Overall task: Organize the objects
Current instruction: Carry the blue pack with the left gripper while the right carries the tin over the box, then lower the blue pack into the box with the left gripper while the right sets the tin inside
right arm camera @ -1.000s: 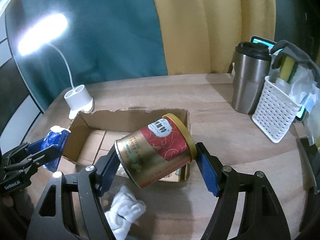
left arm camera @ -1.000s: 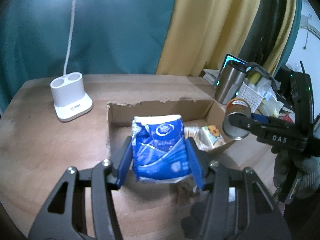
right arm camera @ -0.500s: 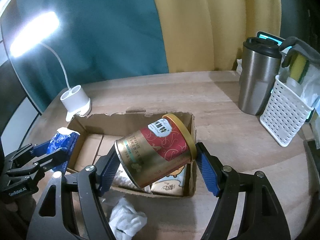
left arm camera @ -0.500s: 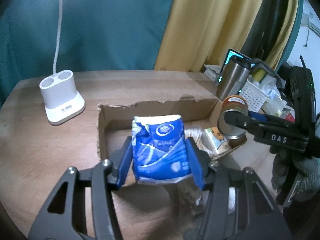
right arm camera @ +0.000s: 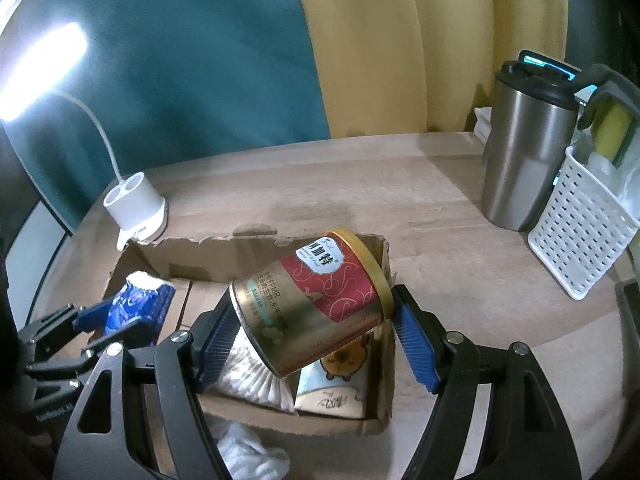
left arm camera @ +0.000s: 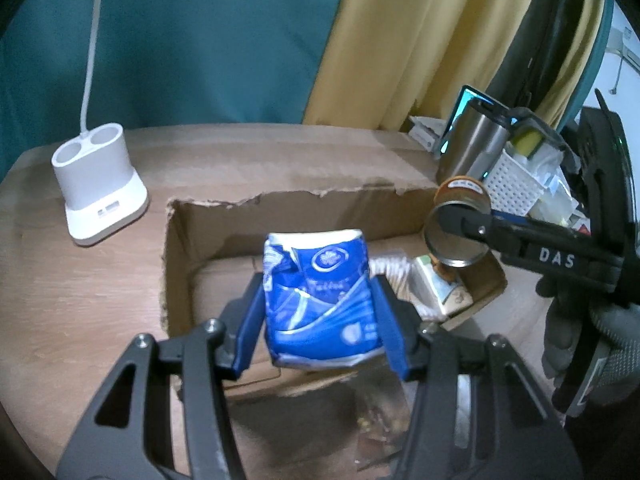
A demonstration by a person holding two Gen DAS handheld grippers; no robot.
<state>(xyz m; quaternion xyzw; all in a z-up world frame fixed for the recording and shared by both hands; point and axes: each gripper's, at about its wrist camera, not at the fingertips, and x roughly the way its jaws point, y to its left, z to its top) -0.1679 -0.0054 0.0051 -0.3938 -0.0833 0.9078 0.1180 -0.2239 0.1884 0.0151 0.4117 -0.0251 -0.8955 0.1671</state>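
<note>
My left gripper (left arm camera: 320, 316) is shut on a blue tissue pack (left arm camera: 320, 296) and holds it over the near left part of an open cardboard box (left arm camera: 288, 208). My right gripper (right arm camera: 310, 332) is shut on a red and gold can (right arm camera: 308, 300), tilted, above the right end of the box (right arm camera: 256, 244). In the box lie a white ribbed packet (right arm camera: 252, 380) and a carton with a cartoon picture (right arm camera: 336, 384). The can (left arm camera: 456, 228) and the right gripper also show in the left wrist view, at the right.
A white lamp base (left arm camera: 96, 188) stands left of the box on the wooden table (left arm camera: 72, 300). A steel tumbler (right arm camera: 524, 152) and a white perforated basket (right arm camera: 580, 232) stand at the right. A crumpled white cloth (right arm camera: 248, 452) lies in front of the box.
Both grippers have moved forward over the box with their loads. The can now hangs above the packets at the box's right end; the tissue pack is over the box's near left.
</note>
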